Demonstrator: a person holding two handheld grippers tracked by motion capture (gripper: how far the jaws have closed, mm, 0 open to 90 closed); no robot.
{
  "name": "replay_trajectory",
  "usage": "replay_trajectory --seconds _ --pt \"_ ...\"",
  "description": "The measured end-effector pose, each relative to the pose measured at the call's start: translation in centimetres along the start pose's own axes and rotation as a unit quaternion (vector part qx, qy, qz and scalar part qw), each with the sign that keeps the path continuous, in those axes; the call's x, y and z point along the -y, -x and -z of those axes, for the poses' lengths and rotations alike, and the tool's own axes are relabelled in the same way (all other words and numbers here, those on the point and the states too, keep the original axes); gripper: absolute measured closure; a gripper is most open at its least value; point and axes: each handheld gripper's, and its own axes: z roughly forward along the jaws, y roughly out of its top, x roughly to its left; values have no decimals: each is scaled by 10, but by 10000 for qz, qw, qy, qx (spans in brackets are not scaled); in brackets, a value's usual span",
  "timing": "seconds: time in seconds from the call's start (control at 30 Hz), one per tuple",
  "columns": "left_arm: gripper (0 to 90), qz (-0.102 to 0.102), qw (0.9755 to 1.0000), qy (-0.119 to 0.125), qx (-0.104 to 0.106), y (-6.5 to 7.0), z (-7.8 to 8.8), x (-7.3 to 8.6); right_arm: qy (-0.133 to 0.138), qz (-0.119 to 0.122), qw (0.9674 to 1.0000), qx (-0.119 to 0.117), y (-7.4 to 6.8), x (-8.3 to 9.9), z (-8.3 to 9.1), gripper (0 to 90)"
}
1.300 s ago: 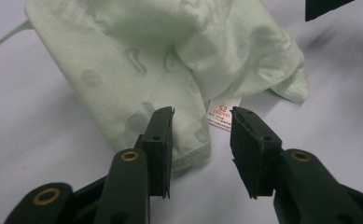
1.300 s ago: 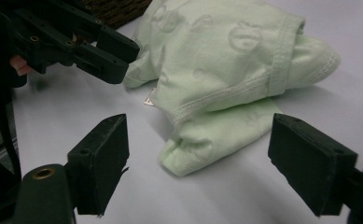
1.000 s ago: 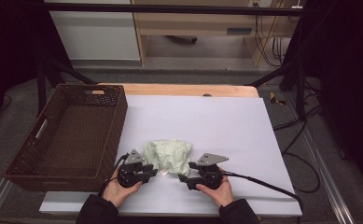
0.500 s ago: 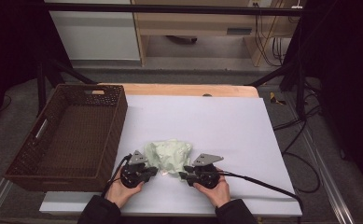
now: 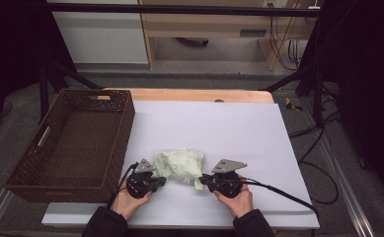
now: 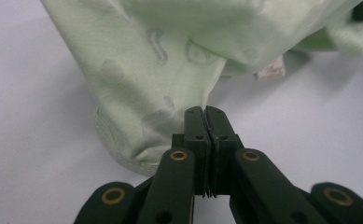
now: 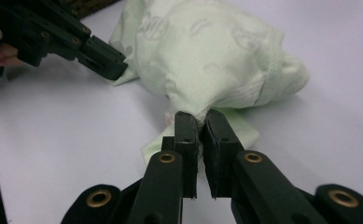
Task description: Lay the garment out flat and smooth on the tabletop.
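Both grippers closed onto green cloth (image 5: pixel 179 165); basket (image 5: pixel 39 174) empty.

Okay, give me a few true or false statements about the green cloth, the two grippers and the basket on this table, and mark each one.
1. The pale green cloth lies bunched on the white table cover. True.
2. The cloth is inside the brown wicker basket. False: it lies on the cover, beside the basket.
3. The left gripper has its jaws pinched on a fold of the cloth. True.
4. The right gripper hangs open, well away from the cloth. False: its jaws, which have just been closing, clamp the cloth's edge.
5. The basket stands on the person's right. False: it stands at the left.
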Motion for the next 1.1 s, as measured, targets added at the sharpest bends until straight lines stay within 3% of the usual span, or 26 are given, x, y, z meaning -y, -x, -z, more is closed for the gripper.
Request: replay_trajectory --seconds 0.27,0.4,0.5,0.63,0.73,0.83,0.9,1.0,1.1 --pt "889 -78 9999 66 27 1 7 -3 187 13 9998 111 14 -3 28 847" --pt "890 -147 9996 137 208 6 13 -5 228 -77 9994 256 25 0 42 842" --pt "890 -227 9989 141 374 15 17 -6 169 -17 9989 437 31 3 48 834" --pt "889 -460 9967 124 654 36 21 -6 154 -147 9982 554 43 10 56 830" --pt "888 -539 9958 59 739 44 17 -5 115 -318 9979 557 50 17 58 831" --pt "873 -565 9956 -4 753 45 12 -3 -93 -376 9981 477 53 23 54 830" --pt "810 -575 9957 96 725 43 13 -4 -298 -350 9982 376 53 25 50 817" --pt "622 -402 9955 467 720 38 18 -5 -434 -377 9981 225 52 26 47 769" --pt "456 -441 9946 724 601 34 24 -8 -323 -419 9985 149 52 25 50 639"
